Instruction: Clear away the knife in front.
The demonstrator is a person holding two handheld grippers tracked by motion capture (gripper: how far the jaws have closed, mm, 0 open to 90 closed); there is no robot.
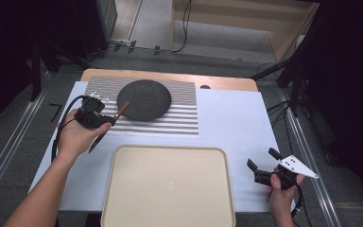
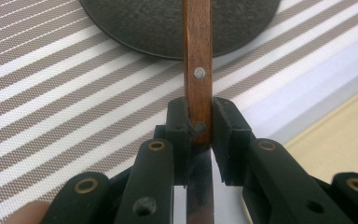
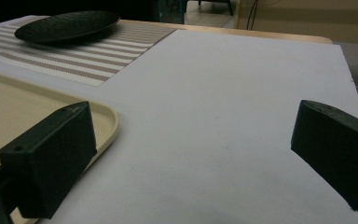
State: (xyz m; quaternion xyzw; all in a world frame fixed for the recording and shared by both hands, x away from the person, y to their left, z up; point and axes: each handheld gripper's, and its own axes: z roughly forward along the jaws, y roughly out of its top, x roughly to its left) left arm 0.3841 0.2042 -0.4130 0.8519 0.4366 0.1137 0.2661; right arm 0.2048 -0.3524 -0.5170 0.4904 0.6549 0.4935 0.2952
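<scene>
My left gripper (image 1: 109, 121) is shut on a knife (image 1: 121, 111), its pads clamped on the wooden handle (image 2: 198, 70) where it meets the blade (image 2: 199, 186). The handle points toward a dark round plate (image 1: 144, 99) on a striped placemat (image 1: 170, 120), and its tip reaches over the plate's edge (image 2: 168, 23). The blade runs back under my left hand. At the table's right front edge my right gripper (image 1: 263, 159) rests open, nothing between its jaws (image 3: 193, 154). The plate (image 3: 67, 25) lies far off to that gripper's left.
A large empty beige tray (image 1: 168, 184) sits at the front middle of the white table cover (image 1: 231, 118), between my two hands. Its corner (image 3: 107, 116) lies just left of the right gripper. Cables and stands ring the table on the floor.
</scene>
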